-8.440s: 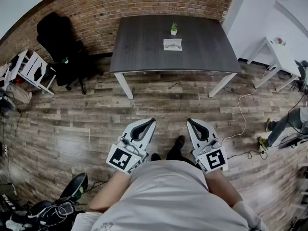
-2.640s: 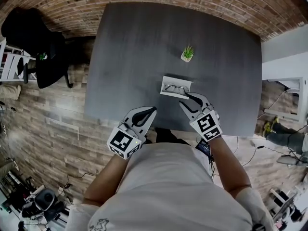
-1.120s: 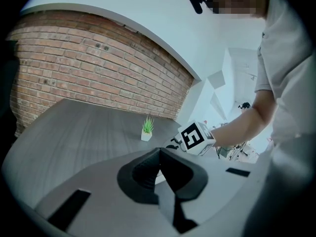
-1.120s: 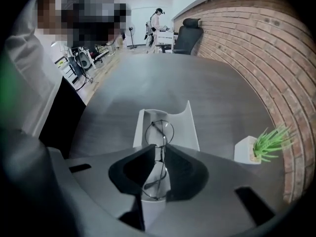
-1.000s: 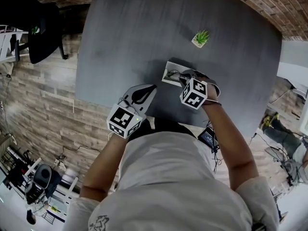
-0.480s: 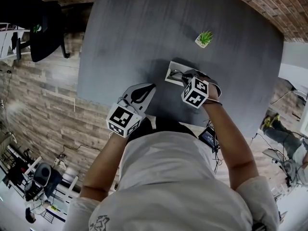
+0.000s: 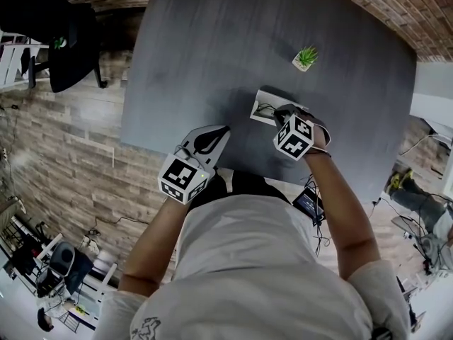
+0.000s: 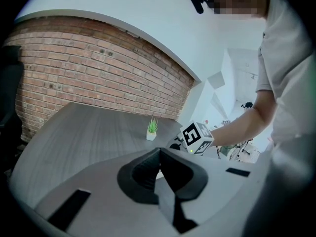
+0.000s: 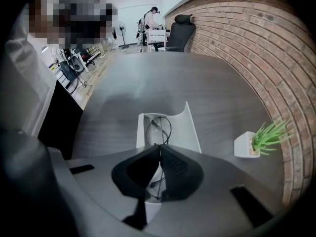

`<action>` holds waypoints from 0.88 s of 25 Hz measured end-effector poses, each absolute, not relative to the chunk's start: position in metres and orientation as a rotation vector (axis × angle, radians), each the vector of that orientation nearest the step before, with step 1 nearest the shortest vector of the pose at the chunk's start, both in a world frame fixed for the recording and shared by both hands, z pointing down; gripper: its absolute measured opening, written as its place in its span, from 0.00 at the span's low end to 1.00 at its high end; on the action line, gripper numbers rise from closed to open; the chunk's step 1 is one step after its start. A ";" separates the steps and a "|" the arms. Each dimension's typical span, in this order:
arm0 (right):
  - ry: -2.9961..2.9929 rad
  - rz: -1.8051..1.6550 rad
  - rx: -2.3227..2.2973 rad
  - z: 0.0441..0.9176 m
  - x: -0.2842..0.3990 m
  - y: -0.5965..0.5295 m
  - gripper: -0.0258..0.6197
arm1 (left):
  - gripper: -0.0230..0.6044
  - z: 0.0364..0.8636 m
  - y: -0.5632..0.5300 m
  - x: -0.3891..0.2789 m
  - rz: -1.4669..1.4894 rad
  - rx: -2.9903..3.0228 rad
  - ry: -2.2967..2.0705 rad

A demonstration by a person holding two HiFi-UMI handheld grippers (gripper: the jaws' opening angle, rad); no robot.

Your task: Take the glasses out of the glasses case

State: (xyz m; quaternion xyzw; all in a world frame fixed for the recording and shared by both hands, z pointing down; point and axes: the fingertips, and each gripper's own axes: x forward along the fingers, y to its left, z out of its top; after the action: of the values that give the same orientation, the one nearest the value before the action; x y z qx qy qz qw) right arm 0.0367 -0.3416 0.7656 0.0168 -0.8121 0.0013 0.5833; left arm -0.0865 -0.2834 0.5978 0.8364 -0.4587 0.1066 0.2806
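The dark grey table [image 7: 212,48] is filling most of the head view, and I am standing at its near edge. My left tongs [image 7: 225,127] are hanging just off that edge, well apart from the work. Their jaws are pressing together at the tips, with nothing lying between them. My right tongs [image 9: 159,147] are reaching down over the table and pointing into the white glasses case [image 9: 190,127]. Their jaws are meeting at the tips and are pinching the thin wire frame there. The case is lying open and flat on the table, its raised lid curving up on the far side. A small green plant [image 7: 306,57] in a white pot is standing beyond the case, apart from it, toward the brick wall. The glasses [image 9: 159,128] are sitting inside the case, one round lens showing just past my right jaw tips and a dark temple wire running back beneath the jaws.
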 end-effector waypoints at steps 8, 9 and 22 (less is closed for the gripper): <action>-1.894 -0.062 0.146 0.739 0.040 -0.342 0.06 | 0.05 0.580 -0.268 -0.096 0.284 2.297 -1.207; -1.897 -0.065 0.168 0.735 0.041 -0.342 0.06 | 0.05 0.577 -0.266 -0.097 0.284 2.306 -1.203; -2.069 -0.065 0.517 0.638 0.025 -0.322 0.06 | 0.05 0.532 -0.231 -0.112 0.255 2.452 -1.144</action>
State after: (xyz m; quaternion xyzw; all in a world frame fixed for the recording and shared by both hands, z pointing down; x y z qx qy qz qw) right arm 0.0246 -0.3219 0.6378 0.2123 -0.8491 -0.0268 0.4830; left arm -0.1116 -0.2313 0.5317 0.8821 -0.4113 0.0918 0.2104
